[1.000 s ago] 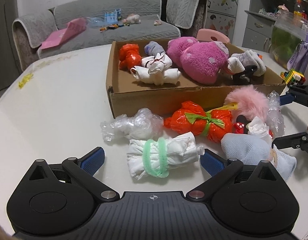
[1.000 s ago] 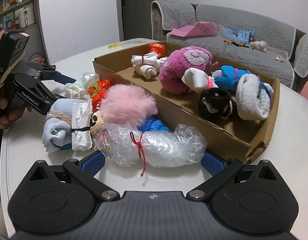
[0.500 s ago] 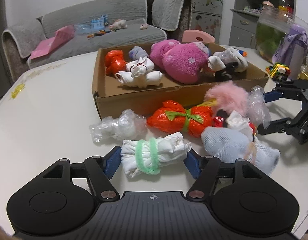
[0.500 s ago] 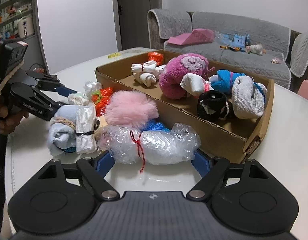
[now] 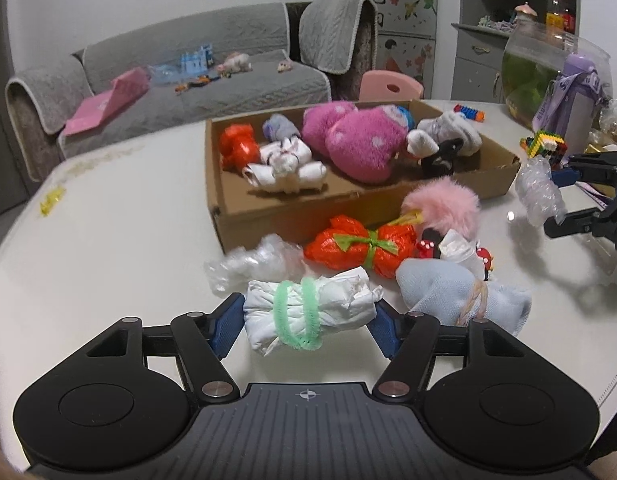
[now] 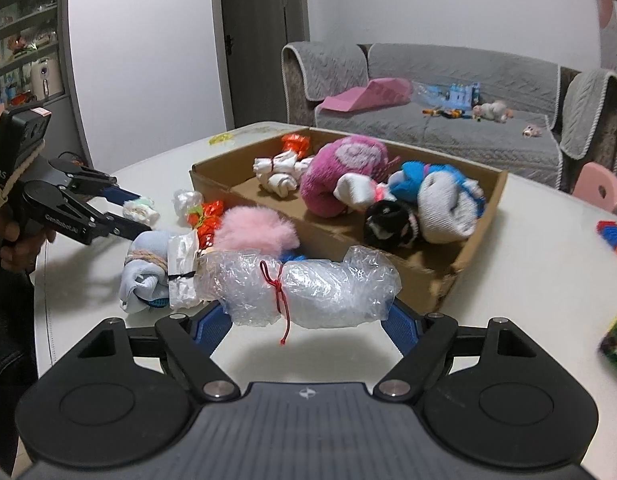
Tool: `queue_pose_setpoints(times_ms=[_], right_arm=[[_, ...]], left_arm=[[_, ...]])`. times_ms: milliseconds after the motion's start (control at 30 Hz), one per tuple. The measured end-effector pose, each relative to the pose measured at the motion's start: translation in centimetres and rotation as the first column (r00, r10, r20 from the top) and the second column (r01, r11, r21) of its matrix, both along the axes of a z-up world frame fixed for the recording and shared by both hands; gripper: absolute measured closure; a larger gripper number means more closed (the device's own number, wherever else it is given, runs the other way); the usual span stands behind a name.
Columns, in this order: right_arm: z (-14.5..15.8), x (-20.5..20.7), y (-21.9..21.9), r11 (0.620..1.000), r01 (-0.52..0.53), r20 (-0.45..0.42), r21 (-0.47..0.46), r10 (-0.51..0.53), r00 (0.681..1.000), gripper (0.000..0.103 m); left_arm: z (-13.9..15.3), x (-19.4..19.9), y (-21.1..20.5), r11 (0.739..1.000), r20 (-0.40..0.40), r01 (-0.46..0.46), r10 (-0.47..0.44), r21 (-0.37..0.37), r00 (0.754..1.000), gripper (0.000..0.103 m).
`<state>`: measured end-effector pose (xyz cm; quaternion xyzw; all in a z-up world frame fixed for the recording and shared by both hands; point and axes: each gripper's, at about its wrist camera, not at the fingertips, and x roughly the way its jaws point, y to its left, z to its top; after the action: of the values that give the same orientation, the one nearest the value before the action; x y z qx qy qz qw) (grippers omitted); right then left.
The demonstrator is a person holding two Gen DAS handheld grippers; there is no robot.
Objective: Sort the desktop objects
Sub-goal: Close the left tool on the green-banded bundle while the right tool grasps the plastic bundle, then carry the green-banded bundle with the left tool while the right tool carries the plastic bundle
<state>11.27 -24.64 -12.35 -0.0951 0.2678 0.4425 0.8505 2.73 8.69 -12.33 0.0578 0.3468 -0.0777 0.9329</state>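
Note:
My left gripper point(image 5: 306, 326) is shut on a white cloth bundle point(image 5: 336, 300) tied with a green pipe cleaner, held just above the white table. The bundle shows small between the left gripper's fingers point(image 6: 108, 190) in the right wrist view. My right gripper point(image 6: 306, 320) is shut on a bubble-wrap bundle point(image 6: 320, 284) tied with red string, lifted over its shadow. In the left wrist view that bundle point(image 5: 538, 190) hangs at the far right. The cardboard box point(image 5: 212, 184) holds a pink plush, socks and small bundles.
In front of the box lie an orange bundle point(image 5: 360, 246), a pink fluffy ball point(image 5: 444, 208), a light blue sock bundle point(image 5: 448, 292) and a clear plastic bundle point(image 5: 252, 264). A glass tank point(image 5: 540, 68), purple bottle point(image 5: 580, 96) and block cube point(image 5: 544, 146) stand at the right.
Both grippers went from wide open around their bundles to shut on them. Both bundles have since been raised a little off the table.

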Motion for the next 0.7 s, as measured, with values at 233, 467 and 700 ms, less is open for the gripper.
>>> queue_pose_setpoints(times_ms=[233,467,700], right_arm=[[1.4,0.6,-0.6,1.0,0.021,0.026,0.008,-0.022,0.999,0.025],[3.5,1.1,0.0,1.0,0.005,0.071,0.017,-0.006,0.997,0.025],[5.1,1.9,0.1,1.0,0.005,0.099,0.026,-0.008,0.995,0.025]], left_arm=[[3.4,0.5,0.8,1.0,0.045,-0.024,0.024,-0.006,0.999,0.032],[7.1,1.8,-1.9,1.0,0.111,0.006,-0.007,0.007,0.994,0.032],[9.0,2.4,-4.0,0.998,0.147,0.054,-0.055,0.013,0.988,0.032]])
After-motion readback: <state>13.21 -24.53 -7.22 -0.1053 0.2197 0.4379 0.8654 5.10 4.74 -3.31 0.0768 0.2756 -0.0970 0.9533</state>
